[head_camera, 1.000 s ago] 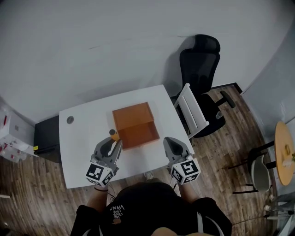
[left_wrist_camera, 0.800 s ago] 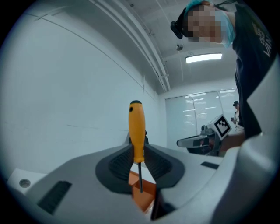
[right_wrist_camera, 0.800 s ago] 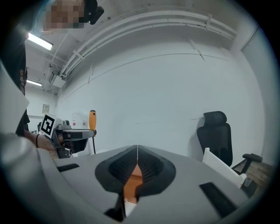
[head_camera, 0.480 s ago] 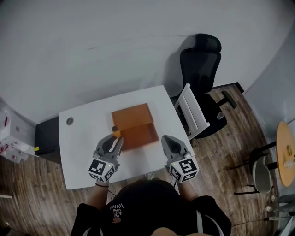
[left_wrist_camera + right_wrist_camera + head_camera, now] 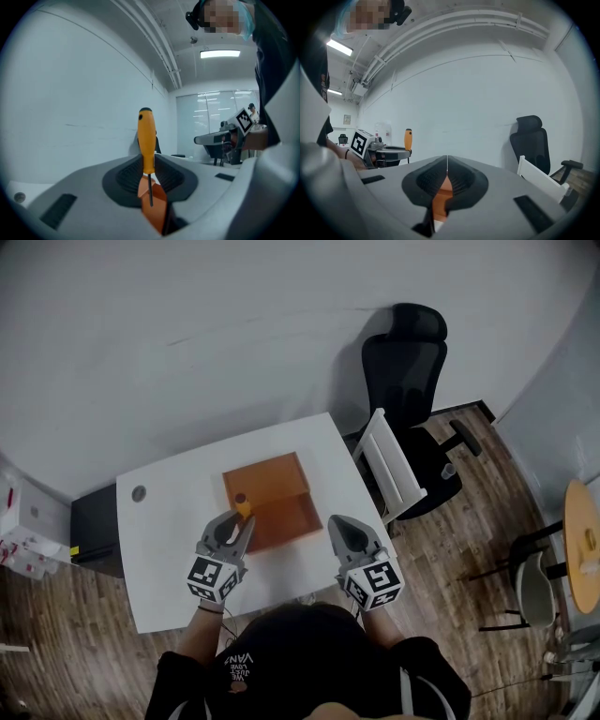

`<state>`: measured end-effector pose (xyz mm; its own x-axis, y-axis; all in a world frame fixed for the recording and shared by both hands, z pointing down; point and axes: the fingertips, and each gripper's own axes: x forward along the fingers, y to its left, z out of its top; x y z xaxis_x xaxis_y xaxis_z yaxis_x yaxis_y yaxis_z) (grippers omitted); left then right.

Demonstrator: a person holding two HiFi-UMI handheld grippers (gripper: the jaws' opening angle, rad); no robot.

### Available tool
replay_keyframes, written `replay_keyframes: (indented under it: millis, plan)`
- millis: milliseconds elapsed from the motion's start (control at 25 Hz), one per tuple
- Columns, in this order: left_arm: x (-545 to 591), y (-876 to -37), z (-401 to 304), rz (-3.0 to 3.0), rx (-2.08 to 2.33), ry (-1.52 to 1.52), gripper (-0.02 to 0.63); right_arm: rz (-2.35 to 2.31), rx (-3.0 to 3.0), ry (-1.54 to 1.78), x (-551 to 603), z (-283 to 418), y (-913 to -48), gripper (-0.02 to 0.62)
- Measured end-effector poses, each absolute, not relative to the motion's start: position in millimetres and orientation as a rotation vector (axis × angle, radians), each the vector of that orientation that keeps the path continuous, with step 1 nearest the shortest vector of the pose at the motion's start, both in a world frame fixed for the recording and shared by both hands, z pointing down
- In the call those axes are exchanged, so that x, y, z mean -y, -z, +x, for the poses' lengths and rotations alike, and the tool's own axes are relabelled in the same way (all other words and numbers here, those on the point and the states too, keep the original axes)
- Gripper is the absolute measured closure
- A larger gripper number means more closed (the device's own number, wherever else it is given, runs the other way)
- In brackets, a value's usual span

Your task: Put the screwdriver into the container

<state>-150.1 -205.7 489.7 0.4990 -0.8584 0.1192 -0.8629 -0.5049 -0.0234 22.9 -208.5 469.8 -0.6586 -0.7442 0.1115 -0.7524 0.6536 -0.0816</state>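
My left gripper is shut on the orange-handled screwdriver, which stands upright between the jaws with its dark shaft pointing down. In the head view the screwdriver's handle is over the near left part of the orange-brown container on the white table. The same screwdriver shows at the left of the right gripper view. My right gripper is shut and holds nothing, just off the container's near right corner. The container shows below its jaws.
A black office chair and a white slatted chair stand right of the table. A dark cabinet sits at the table's left. A small round grommet marks the table's far left corner. A round wooden table is at far right.
My left gripper has carried the screwdriver forward and a little right, from the container's near left edge to over its inside. The right gripper has barely moved.
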Motion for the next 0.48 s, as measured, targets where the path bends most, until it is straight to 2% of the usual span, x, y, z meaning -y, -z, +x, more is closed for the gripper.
replay_keyframes:
  millis: [480]
  plan:
    - [232.0, -531.5, -148.1, 2.616, 1.491, -0.282, 0.526, 1.259, 2.771, -0.219, 223.8, 24.7, -480.5, 0.583]
